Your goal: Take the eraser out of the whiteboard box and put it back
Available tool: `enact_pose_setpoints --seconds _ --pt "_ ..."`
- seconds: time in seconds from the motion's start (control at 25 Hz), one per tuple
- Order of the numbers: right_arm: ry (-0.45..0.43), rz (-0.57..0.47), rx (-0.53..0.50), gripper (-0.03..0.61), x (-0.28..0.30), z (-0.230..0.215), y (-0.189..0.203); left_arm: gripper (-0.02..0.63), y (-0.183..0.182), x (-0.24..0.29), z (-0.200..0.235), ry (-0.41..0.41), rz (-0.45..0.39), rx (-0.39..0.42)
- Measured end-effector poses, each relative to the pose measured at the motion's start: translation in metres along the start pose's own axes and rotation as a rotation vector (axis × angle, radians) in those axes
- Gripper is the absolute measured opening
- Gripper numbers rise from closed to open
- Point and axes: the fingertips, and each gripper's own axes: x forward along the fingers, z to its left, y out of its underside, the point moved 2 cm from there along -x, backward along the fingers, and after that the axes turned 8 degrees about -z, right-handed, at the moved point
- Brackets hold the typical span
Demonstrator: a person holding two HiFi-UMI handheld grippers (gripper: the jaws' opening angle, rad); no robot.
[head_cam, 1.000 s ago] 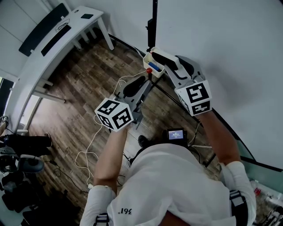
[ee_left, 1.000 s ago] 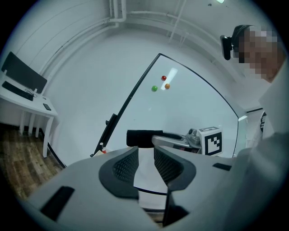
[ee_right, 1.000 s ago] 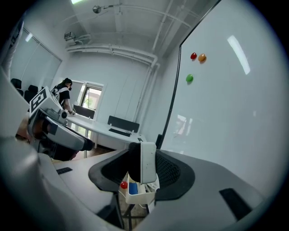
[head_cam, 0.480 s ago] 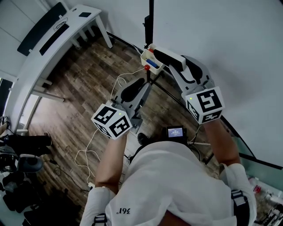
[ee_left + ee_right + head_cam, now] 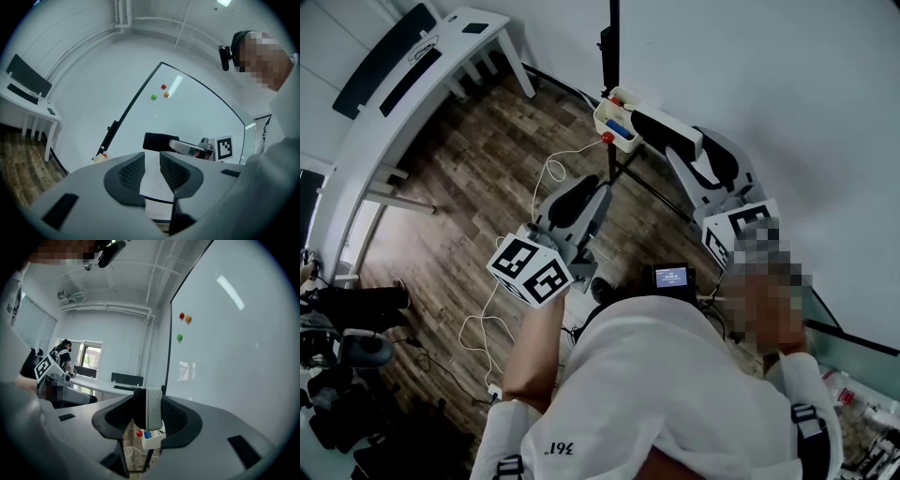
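At ten o'clock in the head view a white desk (image 5: 403, 84) stands on the wood floor (image 5: 469, 206). My left gripper (image 5: 586, 192) hangs over that floor at about seven o'clock from the box, well apart from it. In the left gripper view its jaws stand a little apart with nothing between them. I see only the whiteboard (image 5: 197, 112) through the gap.

The box (image 5: 602, 120) sits at twelve o'clock in the head view, against the lower edge of the whiteboard. A blue item (image 5: 619, 128) lies inside it and a red ball (image 5: 607, 138) is at its near corner.

The eraser (image 5: 667, 132) is out of the box, just beside it at four o'clock. I cannot tell whether the two touch. My right gripper (image 5: 686, 155) is clamped on the eraser. In the right gripper view both pads press its sides, the white back toward the whiteboard and the dark felt toward the room. The box shows below the jaws at six o'clock.

The whiteboard fills the right side from one to four o'clock. Red (image 5: 182, 315), orange (image 5: 188, 318) and green (image 5: 179, 337) magnets sit close together on it.
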Motion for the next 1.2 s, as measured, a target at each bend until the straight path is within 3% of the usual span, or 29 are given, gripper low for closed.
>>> enact_pose_setpoints --seconds 1.2 --pt "0.031 0.063 0.183 0.192 -0.057 0.011 0.05 0.1 0.047 -0.044 0.0 -0.048 0.082 -0.076"
